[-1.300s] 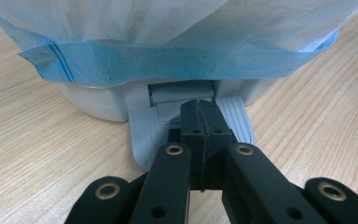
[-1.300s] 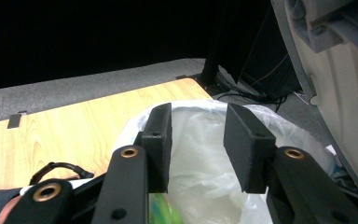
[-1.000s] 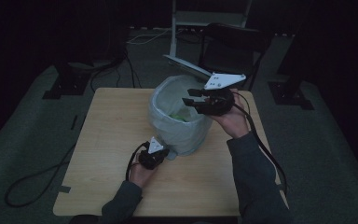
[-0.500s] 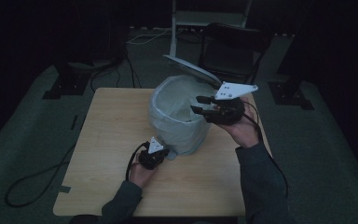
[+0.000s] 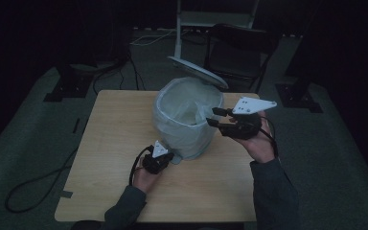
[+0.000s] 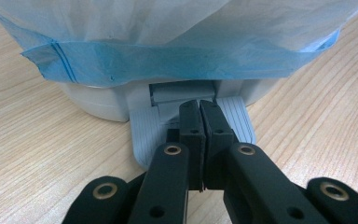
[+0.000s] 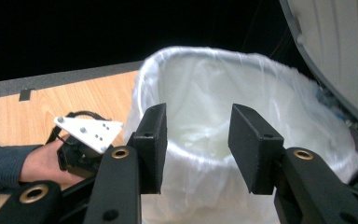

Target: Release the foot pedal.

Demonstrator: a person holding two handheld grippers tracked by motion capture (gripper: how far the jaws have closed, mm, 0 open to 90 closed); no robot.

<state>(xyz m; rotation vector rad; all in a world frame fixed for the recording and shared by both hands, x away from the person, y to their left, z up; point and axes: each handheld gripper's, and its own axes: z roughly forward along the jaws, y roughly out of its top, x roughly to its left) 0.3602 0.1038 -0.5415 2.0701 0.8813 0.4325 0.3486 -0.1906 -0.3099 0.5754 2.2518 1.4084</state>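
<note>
A small pedal bin (image 5: pixel 184 129) lined with a pale bag (image 7: pixel 279 116) stands mid-table, its lid (image 5: pixel 197 72) raised at the back. My left gripper (image 6: pixel 199 109) is shut, jaws together, with its tips resting on the grey foot pedal (image 6: pixel 144 130) at the bin's base. The bag's blue edge (image 6: pixel 168 63) hangs just above the pedal. My right gripper (image 7: pixel 198 140) is open with nothing between its jaws. It hovers at the bin's right rim (image 5: pixel 214 117), pointing across the opening. The bin's inside looks pale; I cannot make out its contents.
The wooden table (image 5: pixel 110 120) has bare room left of and in front of the bin. A dark chair (image 5: pixel 242 43) and a white stand (image 5: pixel 179 19) are behind the table. Cables lie on the floor at left (image 5: pixel 38 182).
My right gripper has drawn back from over the bin's opening, to the right and a little lower, beside the rim. The left gripper stays on the pedal and the lid stays up.
</note>
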